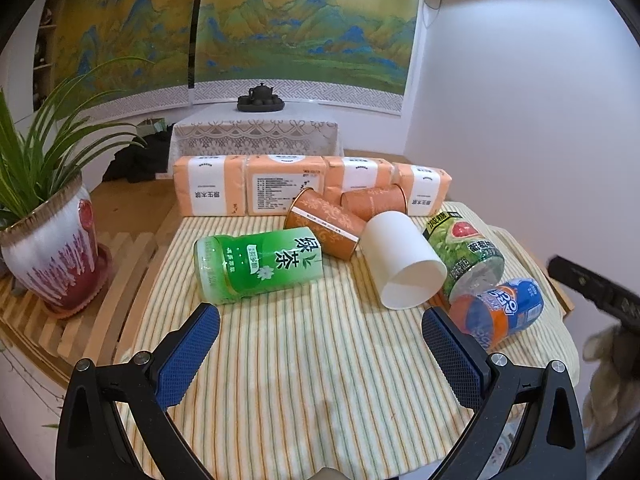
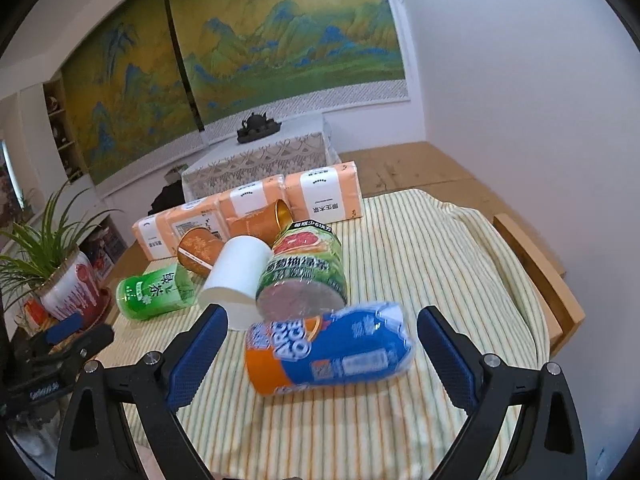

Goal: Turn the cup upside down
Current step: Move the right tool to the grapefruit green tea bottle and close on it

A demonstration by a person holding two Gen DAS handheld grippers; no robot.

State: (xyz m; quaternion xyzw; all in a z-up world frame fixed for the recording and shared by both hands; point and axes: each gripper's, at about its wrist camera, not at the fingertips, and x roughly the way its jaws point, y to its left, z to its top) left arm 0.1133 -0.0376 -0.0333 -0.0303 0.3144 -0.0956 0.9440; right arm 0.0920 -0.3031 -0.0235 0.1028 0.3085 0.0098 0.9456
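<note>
Several cups lie on their sides on a striped cloth point(image 1: 304, 360). A white paper cup point(image 1: 400, 258) point(image 2: 240, 272) points its mouth toward me. Around it lie a green tea cup point(image 1: 260, 266) point(image 2: 154, 290), two orange cups point(image 1: 324, 226) point(image 1: 374, 202), a grapefruit-label cup point(image 1: 466, 254) point(image 2: 306, 276) and a blue-and-orange cup point(image 1: 500, 310) point(image 2: 328, 354). My left gripper point(image 1: 320, 324) is open, just short of the cups. My right gripper point(image 2: 322, 330) is open, its blue pads either side of the blue-and-orange cup, not touching.
Orange tissue packs point(image 1: 280, 190) point(image 2: 248, 208) line the cloth's far edge. A potted plant point(image 1: 52, 256) point(image 2: 68, 280) stands on wooden slats at left. The table's wooden edge point(image 2: 536, 264) and a white wall are at right. A tea set point(image 1: 260, 98) sits on a far table.
</note>
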